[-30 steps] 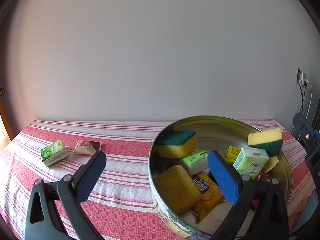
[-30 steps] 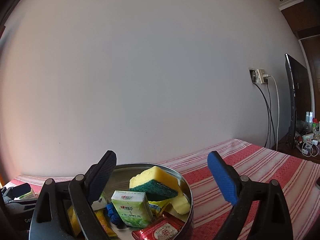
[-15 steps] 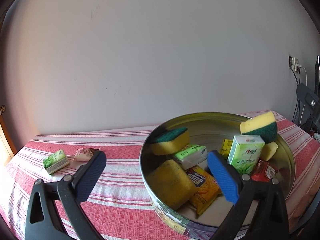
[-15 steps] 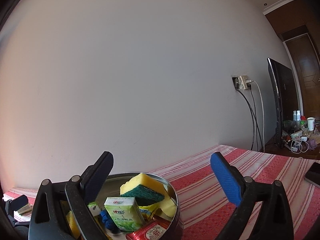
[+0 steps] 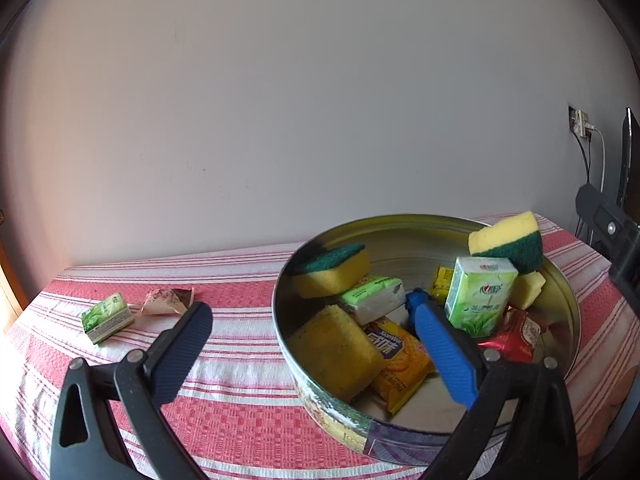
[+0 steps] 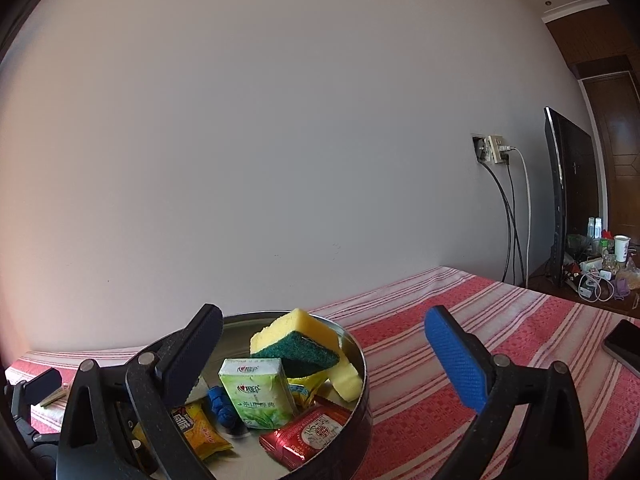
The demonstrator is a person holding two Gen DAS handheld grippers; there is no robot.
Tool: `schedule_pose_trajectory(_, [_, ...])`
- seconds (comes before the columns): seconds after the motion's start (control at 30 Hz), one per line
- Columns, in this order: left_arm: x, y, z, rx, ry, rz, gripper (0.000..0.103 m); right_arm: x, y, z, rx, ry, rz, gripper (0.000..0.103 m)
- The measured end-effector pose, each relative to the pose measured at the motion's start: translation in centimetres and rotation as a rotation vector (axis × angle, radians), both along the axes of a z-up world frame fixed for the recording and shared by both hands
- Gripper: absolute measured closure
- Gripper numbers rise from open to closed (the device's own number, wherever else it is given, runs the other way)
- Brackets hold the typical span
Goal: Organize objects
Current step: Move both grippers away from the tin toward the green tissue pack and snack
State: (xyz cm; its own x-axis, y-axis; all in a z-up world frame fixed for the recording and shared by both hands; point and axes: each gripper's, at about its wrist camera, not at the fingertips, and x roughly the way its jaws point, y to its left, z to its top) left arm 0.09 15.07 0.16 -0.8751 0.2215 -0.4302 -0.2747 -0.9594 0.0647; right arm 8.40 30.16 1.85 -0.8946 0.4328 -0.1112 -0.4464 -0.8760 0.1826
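A round metal tin [image 5: 568, 300] [image 6: 362, 364] stands on the red striped cloth, filled with yellow-green sponges [image 5: 332, 270] [image 6: 296, 340], a green tissue pack [image 5: 480, 296] [image 6: 258, 392], a yellow snack bag [image 5: 400, 356] [image 6: 198, 428], a red packet [image 5: 516, 334] [image 6: 310, 436] and a small blue thing [image 6: 222, 404]. My left gripper [image 5: 310, 354] is open, straddling the tin's near-left rim. My right gripper [image 6: 324, 358] hovers over the tin's right edge, its jaws opening wide with nothing pressed between them. On the cloth at left lie another green tissue pack [image 5: 106, 316] and a brown-white packet [image 5: 168, 300].
A bare wall runs behind the table. At the right stand a wall socket [image 6: 496, 150] with cables, a dark screen [image 6: 568, 196] and a cluttered side table [image 6: 600, 264]. A dark phone [image 6: 624, 344] lies on the cloth at far right.
The right jaws have spread wider. Both views have shifted slightly: the tin sits further left and lower in the right wrist view, and nearer the middle in the left wrist view.
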Motion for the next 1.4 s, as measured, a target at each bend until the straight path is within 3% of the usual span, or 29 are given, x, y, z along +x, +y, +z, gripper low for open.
schedule_pose_trajectory(0.1, [-0.4,-0.3,-0.3,0.000,-0.051,-0.005,0.000,1.0,-0.4,0.1,0.008,0.038,-0.013,0.001])
schedule_pose_trajectory(0.27, [0.5,-1.7,-0.1,0.040,-0.040,-0.005,0.000,1.7,-1.9,0.3,0.041,0.054,-0.022,0.001])
schedule_pose_trajectory(0.4, [0.3,-3.1,-0.3,0.014,-0.056,0.003,0.000,1.3,-3.3,0.4,0.071,0.029,0.009,0.001])
schedule_pose_trajectory(0.57, [-1.4,-7.0,-0.4,0.010,-0.065,0.058,0.001,-1.1,-6.2,0.1,0.094,-0.061,0.095,0.001])
schedule_pose_trajectory(0.97, [-6.3,-18.4,-0.7,0.007,-0.092,0.287,0.001,-6.5,-15.4,-0.4,0.141,-0.120,0.327,0.001])
schedule_pose_trajectory(1.4, [-9.7,-22.7,-1.6,0.021,-0.155,0.342,0.001,-11.9,-19.6,-1.4,0.113,-0.210,0.412,0.001])
